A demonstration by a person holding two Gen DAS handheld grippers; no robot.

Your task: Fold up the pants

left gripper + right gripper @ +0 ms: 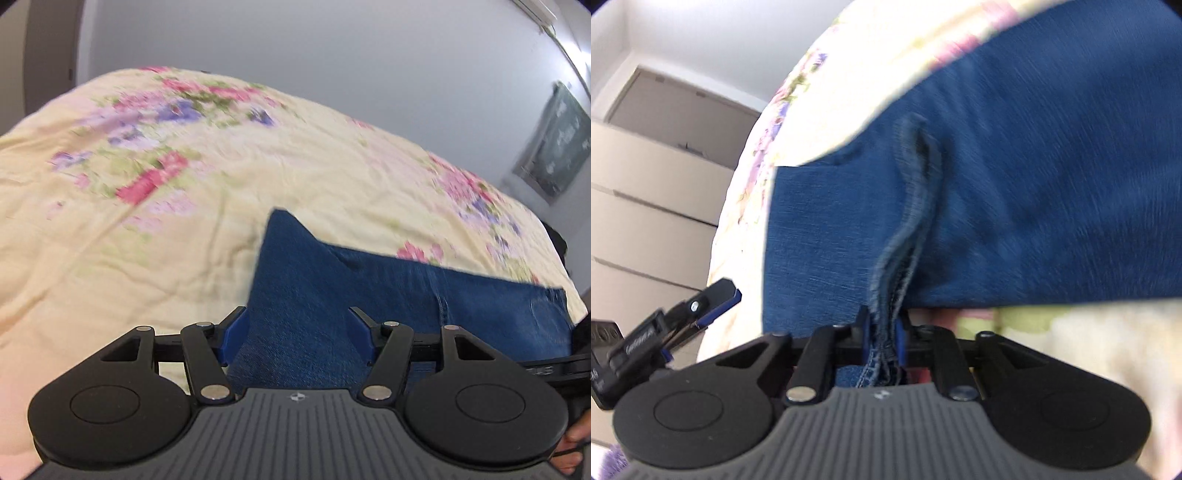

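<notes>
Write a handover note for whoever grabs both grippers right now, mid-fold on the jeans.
Left gripper: open, jaws wide over the jeans, pads not pressing on denim.
Right gripper: shut on the stitched hem edge of the jeans, layers pinched together.
Jeans lie on the floral bedspread, partly doubled over, one corner pointing up the bed.
Done: right-side grip.
Left: probably close the left gripper on the cloth, then carry the fold over and flatten.

A bed under a cream floral quilt (258, 177) fills the room — plain grey-white wall (332, 55) at twelve o'clock, beige drawers (657, 206) at nine.
</notes>
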